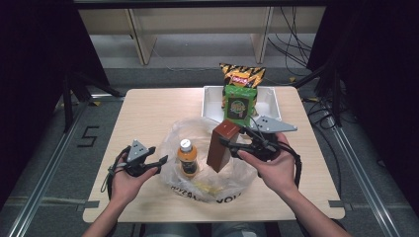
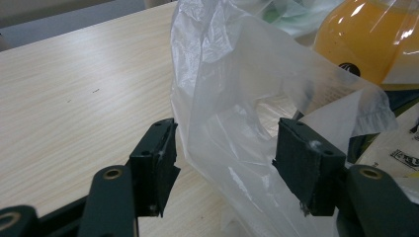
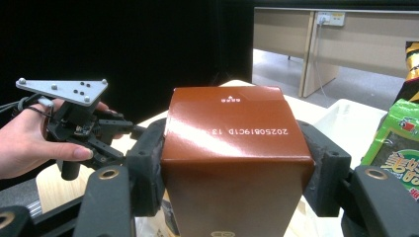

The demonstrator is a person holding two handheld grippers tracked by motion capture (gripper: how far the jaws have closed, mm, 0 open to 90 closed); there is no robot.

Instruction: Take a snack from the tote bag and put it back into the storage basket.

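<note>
Brown carton [image 1: 224, 144], tall and upright, is clamped between the jaws of the right gripper [image 1: 236, 146], pads pressing on both side faces just under its top, and it hangs low over the mouth of the clear plastic bag [image 1: 207, 163], so my guess is it's on its way in beside the orange drink bottle [image 1: 187, 157] already lying inside. Nearest the person, the left gripper [image 1: 157, 163] sits at the bag's left rim with its jaws standing apart; a fold of film runs between them, yet the pads don't look to be pinching it, so it seems placed to catch the rim and keep the mouth wide. Room is tight there: the bottle takes the left half of the bag, leaving the right half for the carton, and loose film rises around the opening where a corner could snag. The table [image 1: 148, 113] is bare to the left and toward the front edge. Farther back, the white tray [image 1: 212, 98] near the far edge holds a green snack packet [image 1: 240, 104], with a yellow striped chip bag [image 1: 242, 74] standing behind it.
</note>
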